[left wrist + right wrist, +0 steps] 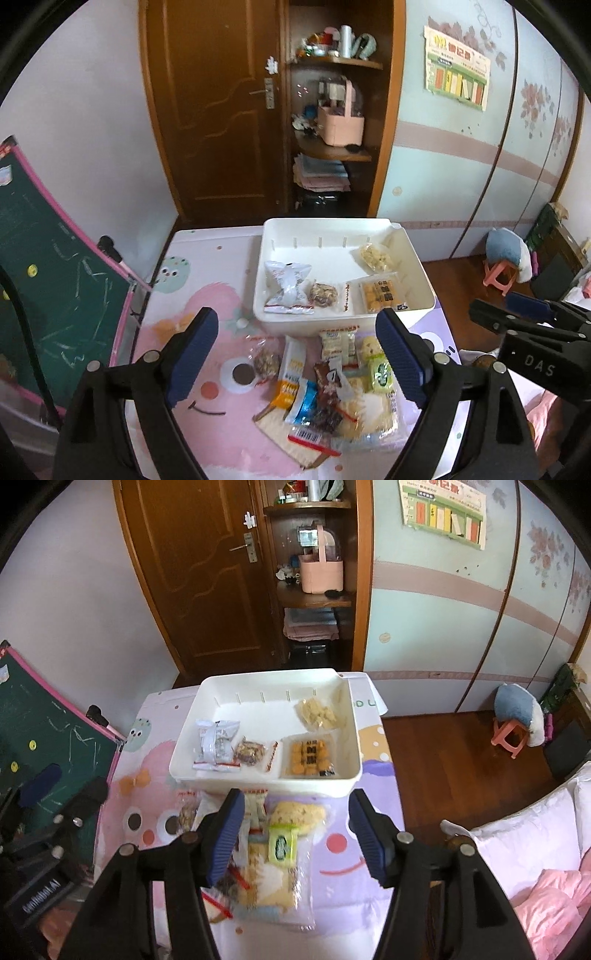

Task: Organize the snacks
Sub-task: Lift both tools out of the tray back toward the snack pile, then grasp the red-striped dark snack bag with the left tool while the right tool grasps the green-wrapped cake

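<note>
1. The left tool (pixel 295 354) is gaping wide, gripping nothing; the right tool (pixel 297 834) is standing half open, also empty.
2. Loose snack packets (pixel 325 387) are lying mid-frame on the cartoon-printed surface (pixel 207 295).
3. Beyond, the white bin (pixel 417 266) is holding four snacks.

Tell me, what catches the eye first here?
A white bin sits at the table's far end with a few snack packets already inside. Nearer lies a messy pile of snacks on a pink cartoon tablecloth. Hovering over the pile are two open black claws with blue pads, the left claw and the right claw, both empty.
</note>
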`<state>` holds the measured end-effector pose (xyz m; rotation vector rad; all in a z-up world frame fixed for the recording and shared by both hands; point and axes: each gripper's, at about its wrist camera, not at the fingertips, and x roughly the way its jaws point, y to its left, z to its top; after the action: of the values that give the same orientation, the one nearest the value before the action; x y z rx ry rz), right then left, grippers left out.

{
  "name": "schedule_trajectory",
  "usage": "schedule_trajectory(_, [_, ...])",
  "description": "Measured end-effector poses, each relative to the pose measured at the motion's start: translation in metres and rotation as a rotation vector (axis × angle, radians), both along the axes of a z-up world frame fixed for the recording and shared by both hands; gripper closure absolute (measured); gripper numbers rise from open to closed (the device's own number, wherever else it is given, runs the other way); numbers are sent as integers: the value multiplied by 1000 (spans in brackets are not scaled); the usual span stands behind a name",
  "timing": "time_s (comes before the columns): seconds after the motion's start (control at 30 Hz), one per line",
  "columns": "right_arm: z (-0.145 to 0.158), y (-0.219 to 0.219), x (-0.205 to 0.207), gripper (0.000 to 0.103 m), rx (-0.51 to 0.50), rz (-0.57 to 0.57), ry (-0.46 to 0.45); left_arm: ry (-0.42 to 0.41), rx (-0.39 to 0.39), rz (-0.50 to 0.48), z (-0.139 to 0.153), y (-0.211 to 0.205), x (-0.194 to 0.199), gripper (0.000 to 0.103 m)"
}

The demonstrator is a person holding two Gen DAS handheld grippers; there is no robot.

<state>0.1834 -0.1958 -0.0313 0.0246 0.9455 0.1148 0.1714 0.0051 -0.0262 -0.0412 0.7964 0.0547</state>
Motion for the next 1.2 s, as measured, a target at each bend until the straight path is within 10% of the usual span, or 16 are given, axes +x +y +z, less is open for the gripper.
schedule_trajectory(0.4, [-17,-15,-48,40,68,9,36,33,-13,83,-15,31,-62,15])
schedule_trajectory(0.73, [-57,-9,-52,40,20,8,94,220,-23,118,-94,39,-65,15])
schedule_trajectory(1.2, [-138,8,-22,40,0,61,207,308,-45,-70,-204,-14,-20,15])
